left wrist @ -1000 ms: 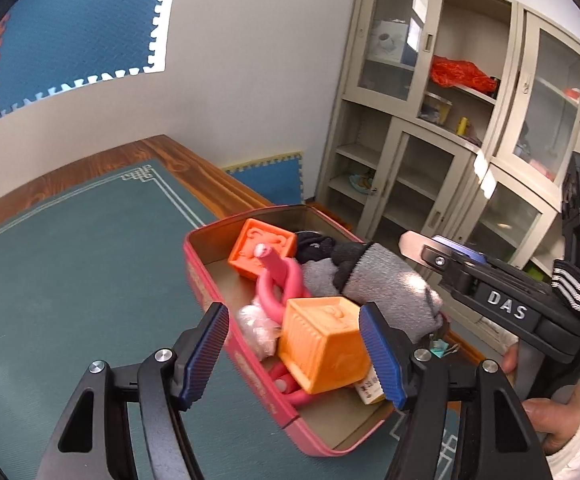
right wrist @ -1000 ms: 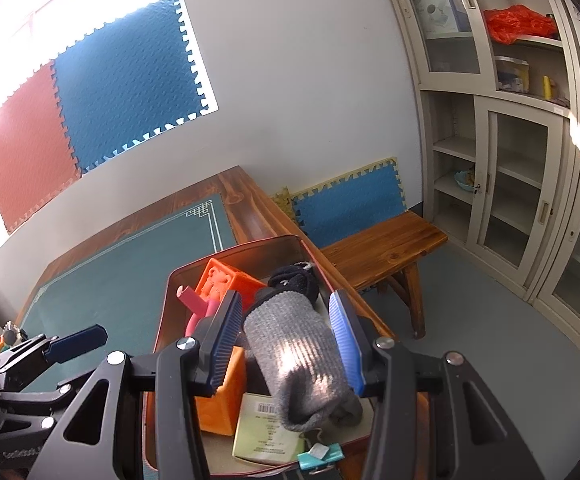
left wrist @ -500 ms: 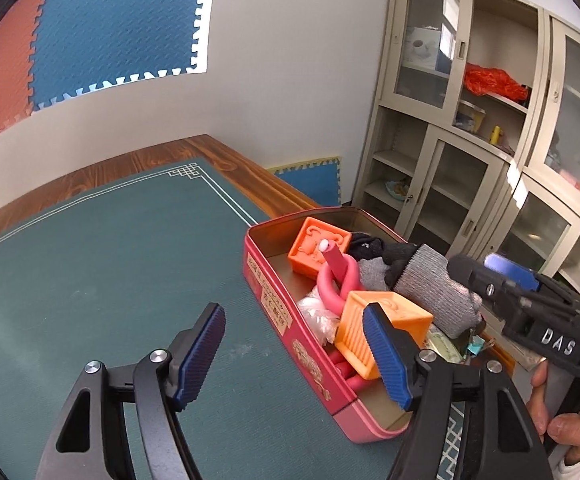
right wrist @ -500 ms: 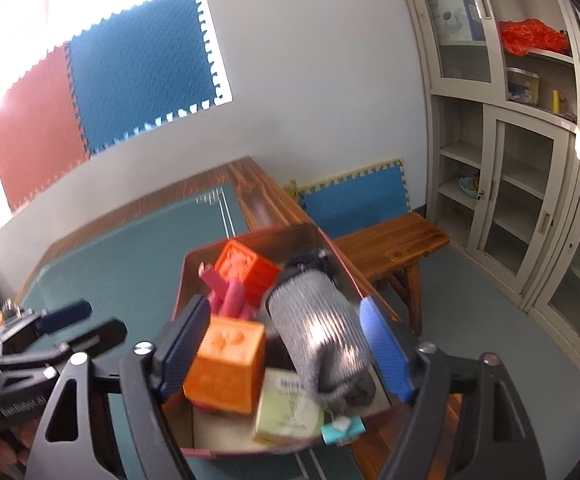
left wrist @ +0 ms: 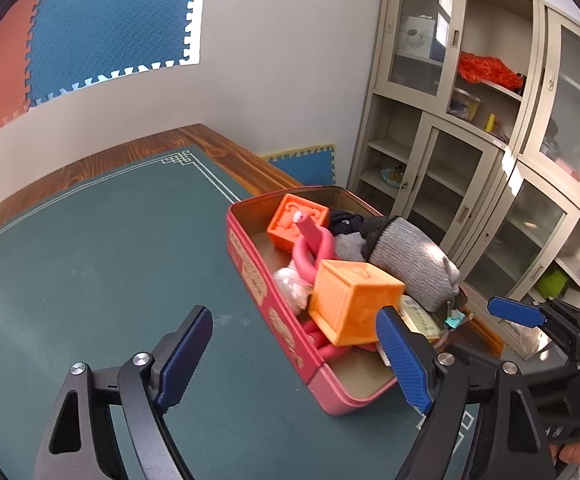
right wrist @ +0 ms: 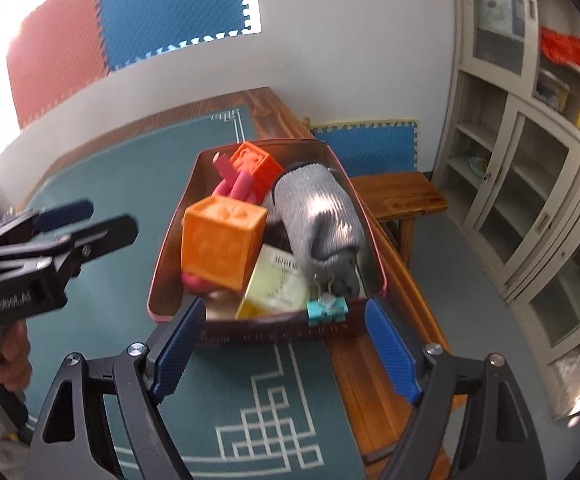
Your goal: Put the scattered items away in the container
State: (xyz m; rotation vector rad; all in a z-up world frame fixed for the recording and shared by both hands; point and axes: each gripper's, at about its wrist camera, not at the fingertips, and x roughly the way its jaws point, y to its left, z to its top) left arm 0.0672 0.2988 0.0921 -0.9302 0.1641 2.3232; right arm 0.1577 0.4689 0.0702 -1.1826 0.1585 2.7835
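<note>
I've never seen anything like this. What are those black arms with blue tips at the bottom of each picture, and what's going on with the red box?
No robot here: a person holds a pair of hand-held tongs in each hand, each with a camera looking along its two blue-padded fingers. One picture is from the left tongs, the other from the right tongs. Both have just been opening and now hold nothing. On the green table mat sits a red tin, already filled: two orange cubes, a rolled grey sock, pink rings, a pale yellow packet and a teal binder clip on its rim.
</note>
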